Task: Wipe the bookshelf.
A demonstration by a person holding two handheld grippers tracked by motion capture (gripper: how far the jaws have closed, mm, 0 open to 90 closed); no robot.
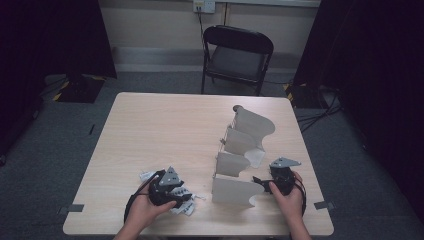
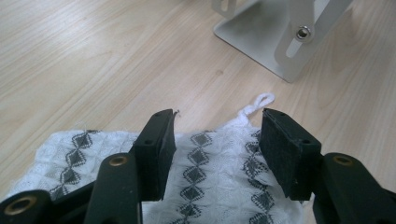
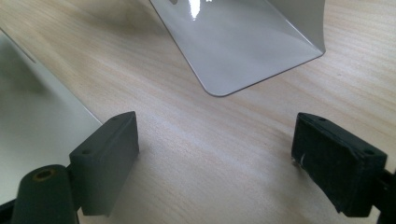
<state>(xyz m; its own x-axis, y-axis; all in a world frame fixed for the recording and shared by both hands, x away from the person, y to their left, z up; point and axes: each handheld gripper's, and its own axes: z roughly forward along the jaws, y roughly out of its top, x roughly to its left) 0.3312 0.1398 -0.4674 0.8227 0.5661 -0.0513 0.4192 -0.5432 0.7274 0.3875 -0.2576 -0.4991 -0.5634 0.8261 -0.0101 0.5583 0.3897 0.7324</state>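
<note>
A white cloth (image 2: 201, 172) with rows of dark diamond patterns is seen lying flat on the table (image 1: 150, 130), close to the near edge and somewhat left of its middle. In the left gripper view a small white loop of thread is shown at the cloth's far hem, and the hem is seen lying a little short of the base of a metal rack (image 2: 275, 42). In the high view parts of the cloth (image 1: 186, 206) are visible around and beneath the left gripper (image 1: 176, 196).

The left gripper (image 2: 217, 140) is held over the cloth by the left hand (image 1: 145, 210), which comes in from the near edge. Its two black jaws are parted, with patterned fabric visible in the gap between them; the pads are not pressed together on the cloth, and no fold is seen raised between them. Whether the jaw tips touch the fabric below cannot be told.

The rack (image 1: 240, 155), a pale metal divider stand with several curved upright plates set in a row, is placed right of the table's middle and runs from near the near edge toward the far right corner. The plate nearest the near edge stands just right of the cloth.

The right gripper (image 1: 264, 183) is held by the right hand (image 1: 289, 200) near the near right corner, just beside the nearest plates of the rack. In the right gripper view its jaws (image 3: 215, 154) are spread wide over bare wood, nothing is held between them, and one plate (image 3: 243, 42) is seen ahead with another at the left edge.

A black folding chair (image 1: 237, 57) is placed beyond the far edge of the table.
</note>
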